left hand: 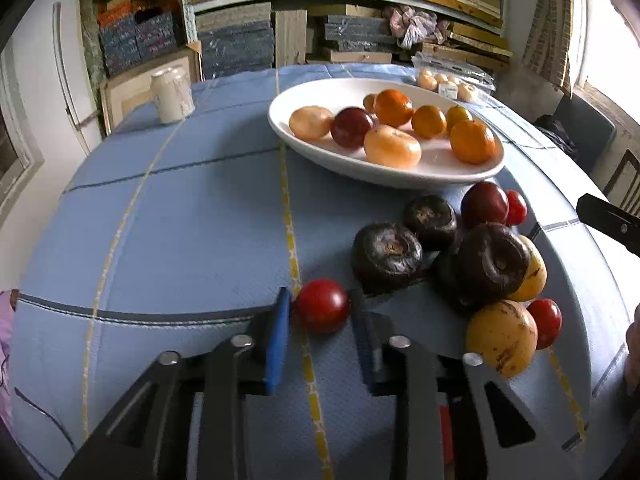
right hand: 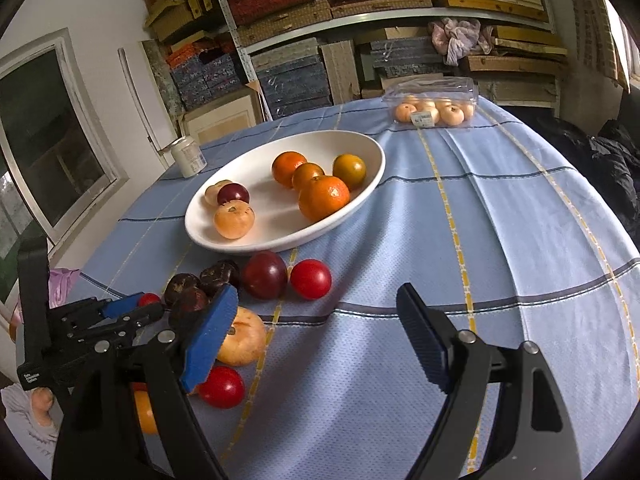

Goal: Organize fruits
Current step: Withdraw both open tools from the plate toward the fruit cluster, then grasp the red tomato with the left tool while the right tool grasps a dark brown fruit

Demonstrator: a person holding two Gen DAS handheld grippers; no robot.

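Left wrist view: left gripper (left hand: 322, 312) fingers pinch a red cherry tomato (left hand: 322, 311), presumably bound for the white bowl (left hand: 400, 178); right gripper (right hand: 316, 336) gapes wide, empty.

The desk (right hand: 520, 216) wears a blue checked cloth. On it lie a white bowl (right hand: 362, 200), loose fruits (right hand: 265, 275), a can (right hand: 188, 157) and a clear punnet (right hand: 434, 98).
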